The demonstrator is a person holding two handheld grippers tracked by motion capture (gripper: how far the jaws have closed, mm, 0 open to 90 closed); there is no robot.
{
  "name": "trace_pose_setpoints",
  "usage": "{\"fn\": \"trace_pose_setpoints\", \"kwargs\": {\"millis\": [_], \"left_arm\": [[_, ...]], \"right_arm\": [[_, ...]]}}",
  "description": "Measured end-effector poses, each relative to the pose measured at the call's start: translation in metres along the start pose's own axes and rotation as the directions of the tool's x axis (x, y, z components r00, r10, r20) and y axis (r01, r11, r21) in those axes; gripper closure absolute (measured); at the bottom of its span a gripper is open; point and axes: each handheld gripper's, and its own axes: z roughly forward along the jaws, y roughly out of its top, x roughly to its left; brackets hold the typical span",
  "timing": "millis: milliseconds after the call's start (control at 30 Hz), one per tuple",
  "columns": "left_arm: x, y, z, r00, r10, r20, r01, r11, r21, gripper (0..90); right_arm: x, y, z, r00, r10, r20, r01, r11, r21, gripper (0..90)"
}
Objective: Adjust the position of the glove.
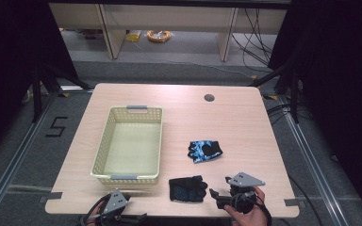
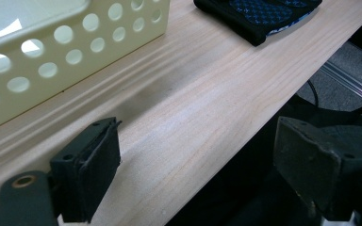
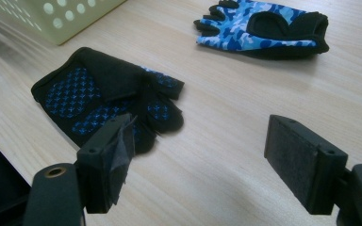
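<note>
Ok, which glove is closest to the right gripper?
The black glove near the table's front edge, beside the right gripper; the blue camouflage glove lies farther back.

A light wooden table (image 1: 245, 117) stands on grey floor (image 1: 169, 70), with pale cabinets (image 1: 169, 16) behind.

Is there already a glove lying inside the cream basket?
No, the basket holds nothing, and both the black glove and the camouflage glove lie on the table.

Black grippers w/ grey 3-cornered top plates, left gripper (image 1: 115, 207), right gripper (image 1: 220, 194), black padded fingers (image 3: 298, 160), trailing cables
</note>
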Motion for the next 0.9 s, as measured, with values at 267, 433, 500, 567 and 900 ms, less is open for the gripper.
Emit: {"fn": "trace_pose_setpoints", "kwargs": {"millis": [267,433,500,567,900], "left_arm": [[0.001,0.000,0.000,1.0000,0.009,0.001,-0.009,0.9998,0.019,14.9],[0.000,0.000,-0.001,0.9999,-0.004,0.015,0.004,1.0000,0.009,14.9],[-0.001,0.000,0.000,1.0000,0.003,0.002,-0.003,1.0000,-0.003,14.9],[-0.003,-0.001,0.001,0.9993,-0.033,0.021,0.033,0.9993,-0.017,14.9],[-0.013,0.007,0.006,0.9971,0.011,0.075,-0.007,0.9986,-0.052,15.7]], "right_arm": [[0.000,0.000,-0.001,0.9999,0.001,0.014,-0.001,1.000,-0.005,25.9],[-0.001,0.002,0.001,0.9998,-0.019,-0.009,0.019,1.000,-0.005,26.3],[-0.001,0.003,0.001,0.9997,-0.021,-0.009,0.021,1.000,-0.006,26.6],[-0.001,0.003,0.001,0.9997,-0.023,-0.013,0.022,1.000,-0.007,27.1],[0.001,0.006,0.005,0.9996,-0.026,-0.004,0.026,0.999,-0.025,35.5]]}}
